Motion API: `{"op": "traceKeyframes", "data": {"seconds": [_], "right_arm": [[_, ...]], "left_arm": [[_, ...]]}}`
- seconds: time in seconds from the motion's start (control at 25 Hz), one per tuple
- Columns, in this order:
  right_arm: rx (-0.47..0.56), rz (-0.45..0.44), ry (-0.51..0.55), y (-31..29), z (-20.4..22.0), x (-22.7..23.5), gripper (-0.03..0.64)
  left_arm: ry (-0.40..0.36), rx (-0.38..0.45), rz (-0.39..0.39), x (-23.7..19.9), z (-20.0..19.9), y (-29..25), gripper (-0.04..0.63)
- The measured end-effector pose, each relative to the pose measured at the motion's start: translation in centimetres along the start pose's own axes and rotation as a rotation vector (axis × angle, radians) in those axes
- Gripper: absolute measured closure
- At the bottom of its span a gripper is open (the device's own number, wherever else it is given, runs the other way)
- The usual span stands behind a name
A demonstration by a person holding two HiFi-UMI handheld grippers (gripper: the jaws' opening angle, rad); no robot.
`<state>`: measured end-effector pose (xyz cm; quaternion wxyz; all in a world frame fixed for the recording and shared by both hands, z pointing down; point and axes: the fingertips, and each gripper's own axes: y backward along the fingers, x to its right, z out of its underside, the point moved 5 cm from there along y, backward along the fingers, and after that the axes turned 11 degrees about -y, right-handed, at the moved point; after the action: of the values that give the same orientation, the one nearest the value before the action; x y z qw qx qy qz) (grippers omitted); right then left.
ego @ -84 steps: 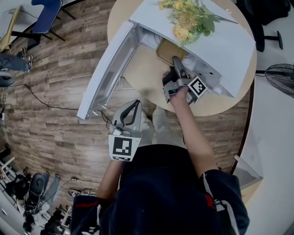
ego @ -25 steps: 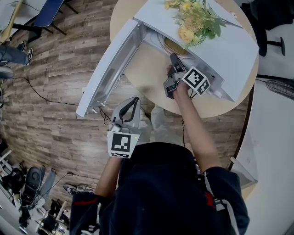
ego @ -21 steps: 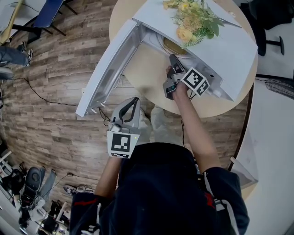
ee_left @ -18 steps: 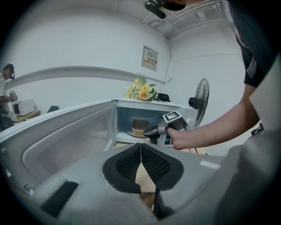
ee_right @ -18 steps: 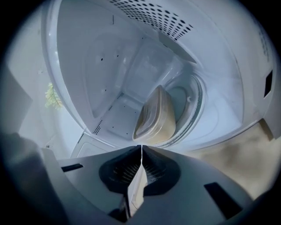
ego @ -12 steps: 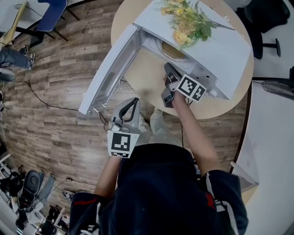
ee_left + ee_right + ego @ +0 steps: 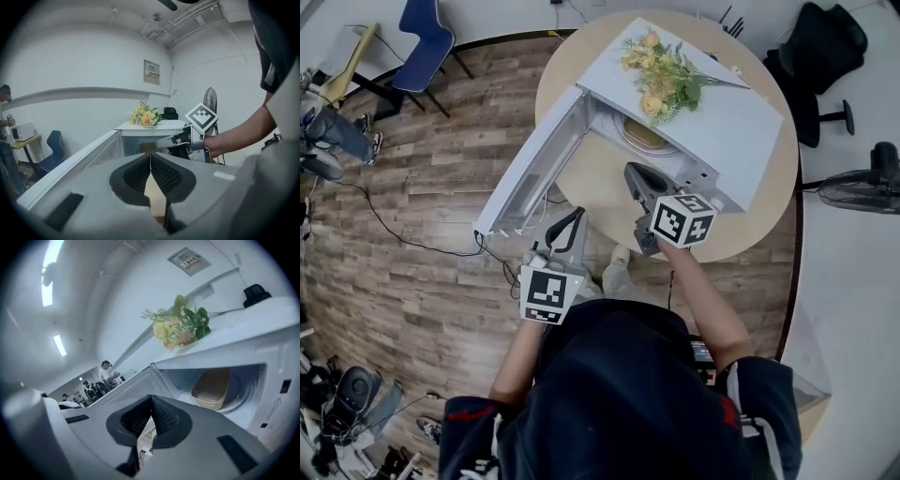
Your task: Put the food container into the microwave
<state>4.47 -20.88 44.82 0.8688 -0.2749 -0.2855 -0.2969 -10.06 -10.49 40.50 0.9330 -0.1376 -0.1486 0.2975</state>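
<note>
The food container (image 7: pixel 212 389) is sitting inside the microwave (image 7: pixel 750 131), so placement is looking done; its door (image 7: pixel 530 173) is standing open. Right gripper (image 7: pixel 630 172) and left gripper (image 7: pixel 577 216) are hovering outside, jaws pressed together, empty

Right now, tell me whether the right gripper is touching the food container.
Apart. The right gripper view shows the right gripper shut and empty outside the microwave, the food container inside, beyond its jaws.

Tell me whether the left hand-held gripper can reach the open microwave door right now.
Probably yes: the left hand-held gripper hangs close to the swung-open microwave door, near its free end, with nothing between them.
</note>
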Motion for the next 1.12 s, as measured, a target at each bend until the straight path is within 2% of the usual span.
{"op": "traceKeyframes", "data": {"seconds": [0.16, 0.48, 0.8, 0.92, 1.12], "right_arm": [[0.018, -0.012, 0.134, 1.9, -1.7, -3.2, 0.606], [0.083, -0.061, 0.312, 5.1, -4.5, -8.7, 0.606], [0.154, -0.107, 0.469, 7.5, -6.1, -12.7, 0.606], [0.182, -0.108, 0.503, 8.1, -6.7, -13.4, 0.606], [0.206, -0.098, 0.495, 8.2, -7.2, -13.3, 0.606]], "left_arm": [[0.011, 0.042, -0.029, -0.9, -2.1, 0.6, 0.577], [-0.079, 0.109, -0.080, -2.4, -5.8, 1.4, 0.577], [-0.130, 0.161, -0.123, -3.4, -8.4, 2.7, 0.577], [-0.137, 0.178, -0.142, -3.9, -9.0, 3.4, 0.577], [-0.146, 0.191, -0.166, -4.7, -9.4, 3.9, 0.577]]}}
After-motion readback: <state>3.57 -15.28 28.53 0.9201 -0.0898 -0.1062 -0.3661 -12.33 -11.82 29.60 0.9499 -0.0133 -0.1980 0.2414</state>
